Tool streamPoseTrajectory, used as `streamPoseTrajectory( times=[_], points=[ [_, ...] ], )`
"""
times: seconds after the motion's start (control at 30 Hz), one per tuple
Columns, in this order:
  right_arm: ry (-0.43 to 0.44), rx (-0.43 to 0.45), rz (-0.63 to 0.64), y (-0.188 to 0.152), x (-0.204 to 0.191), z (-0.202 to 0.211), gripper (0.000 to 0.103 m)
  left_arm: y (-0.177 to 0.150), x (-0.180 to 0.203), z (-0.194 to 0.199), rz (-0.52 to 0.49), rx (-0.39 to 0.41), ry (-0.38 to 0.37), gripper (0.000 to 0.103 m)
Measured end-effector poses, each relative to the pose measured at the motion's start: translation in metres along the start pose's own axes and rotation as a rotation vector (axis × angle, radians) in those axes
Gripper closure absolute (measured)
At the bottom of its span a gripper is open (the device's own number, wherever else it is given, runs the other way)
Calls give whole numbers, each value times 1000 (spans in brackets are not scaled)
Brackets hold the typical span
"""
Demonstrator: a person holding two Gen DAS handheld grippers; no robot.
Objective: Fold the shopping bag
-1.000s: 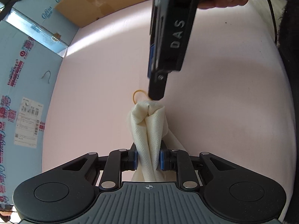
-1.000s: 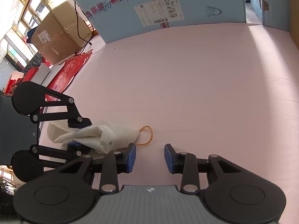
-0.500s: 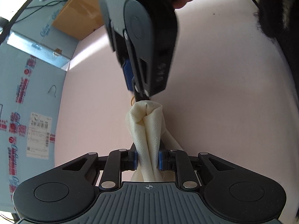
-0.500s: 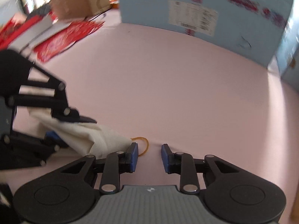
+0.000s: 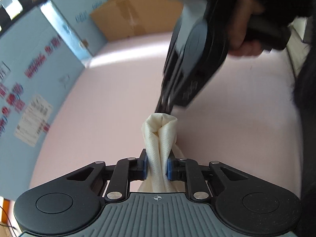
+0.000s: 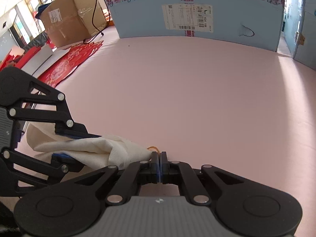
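The right claw (image 6: 159, 156) was wide apart a moment ago, and its two blue pads have just come together. Now they touch, right at the tip of the bag and over the near edge of the rubber band (image 6: 153, 148). It is too small to tell if the band is pinched between them. The left claw (image 5: 157, 165) has squeezed a little tighter on the bag too.

The shopping bag (image 5: 161, 138) is cream cloth, bunched into a thick roll. It sits on the pink counter (image 6: 187, 90), and the left claw is clamped around its middle, one blue pad on each side. The rolled end of the bag sticks out past the pads. Some loose cloth hangs out behind them.

In the left wrist view, the right claw comes down from above with its tip just at the end of the bag. A hand (image 5: 242, 33) in a dark sleeve holds its handle.

The orange rubber band lies on the counter right beside the bag's tip. Only a small curve of it shows.

Farther away, a pale blue box (image 6: 197, 9) with a white label stands at the back of the counter. A brown cardboard box (image 6: 65, 21) and some red paper (image 6: 75, 59) are off to the left side.
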State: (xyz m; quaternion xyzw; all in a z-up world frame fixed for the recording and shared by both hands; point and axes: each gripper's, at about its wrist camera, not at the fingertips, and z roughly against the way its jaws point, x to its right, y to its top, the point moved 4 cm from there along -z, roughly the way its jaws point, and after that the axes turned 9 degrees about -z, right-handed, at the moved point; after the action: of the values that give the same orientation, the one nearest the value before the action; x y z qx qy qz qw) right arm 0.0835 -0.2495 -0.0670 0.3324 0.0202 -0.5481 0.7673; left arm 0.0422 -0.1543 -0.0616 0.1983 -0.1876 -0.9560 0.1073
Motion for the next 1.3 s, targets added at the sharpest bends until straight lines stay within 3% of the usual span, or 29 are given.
streamPoseTrajectory(
  times=[0.13,0.27,0.43,0.57,0.73,0.9,1.0,1.17,1.3],
  points=[
    [99,0,-150,2,18,4,103,5,-20,-8,16,-6,-95,87],
    [254,17,-373,-1,41,8,103,5,-26,-12,2,-8,-136,87],
    [505,20,-650,-10,65,1,102,4,-27,-14,6,-8,-139,87],
    [670,13,-768,-15,70,-7,102,3,-27,-13,22,-10,-139,87],
    [769,-25,-731,-11,58,-9,100,-1,-30,-12,54,3,-143,87],
    [808,-79,-656,-5,42,-12,98,-6,-34,-11,99,28,-152,87],
    [841,-141,-596,-5,31,-14,98,-13,-42,-10,185,65,-179,87],
    [806,-182,-549,-11,27,-14,99,-22,-46,-8,255,117,-186,87],
    [758,-154,-539,0,24,-17,98,-17,-34,-2,165,147,-112,87]
  ],
)
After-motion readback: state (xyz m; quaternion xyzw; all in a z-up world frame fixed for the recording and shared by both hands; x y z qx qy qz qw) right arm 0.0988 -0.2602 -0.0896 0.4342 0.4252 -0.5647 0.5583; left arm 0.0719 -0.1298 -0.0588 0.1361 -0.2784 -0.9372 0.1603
